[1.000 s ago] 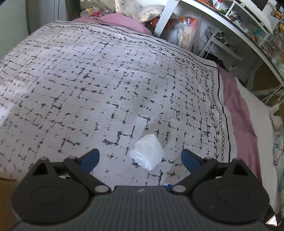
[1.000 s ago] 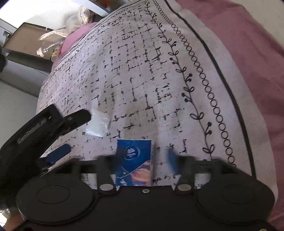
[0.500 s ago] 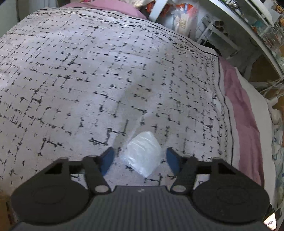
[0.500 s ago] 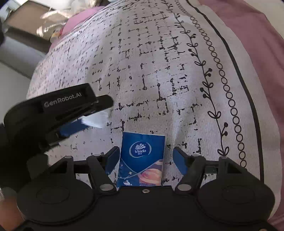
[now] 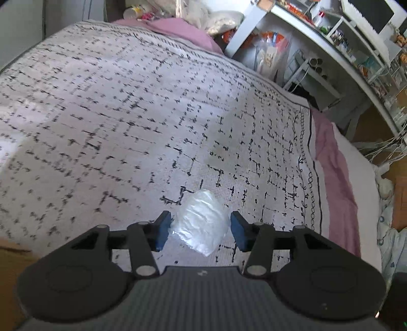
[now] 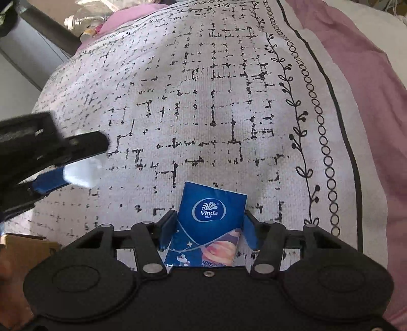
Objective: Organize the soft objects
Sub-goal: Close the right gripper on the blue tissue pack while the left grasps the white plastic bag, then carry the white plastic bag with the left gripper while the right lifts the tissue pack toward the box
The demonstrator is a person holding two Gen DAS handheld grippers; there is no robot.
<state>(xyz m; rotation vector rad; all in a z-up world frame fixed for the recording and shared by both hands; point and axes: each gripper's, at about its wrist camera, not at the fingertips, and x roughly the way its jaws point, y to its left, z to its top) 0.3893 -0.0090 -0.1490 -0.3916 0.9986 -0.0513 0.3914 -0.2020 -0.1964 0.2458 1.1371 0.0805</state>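
Observation:
A clear plastic tissue pack (image 5: 201,221) sits between the blue pads of my left gripper (image 5: 199,230), which grips it and holds it just above the patterned blanket (image 5: 127,127). The same pack (image 6: 81,174) shows in the right wrist view, in the left gripper (image 6: 73,163) at the left. My right gripper (image 6: 207,233) is shut on a blue Vinda tissue pack (image 6: 208,224), its pads pressed to both sides of it, just over the blanket (image 6: 216,114).
Pink bedding (image 5: 335,178) runs along the blanket's right edge. White shelves with clutter (image 5: 318,51) stand beyond the bed. A cardboard box corner (image 6: 28,247) lies at the lower left. Bottles and bags (image 6: 84,23) sit past the far end.
Both grippers' jaws have narrowed. The left closed from wide open onto the clear pack. The right closed onto the blue Vinda pack. The left gripper seems to have risen slightly.

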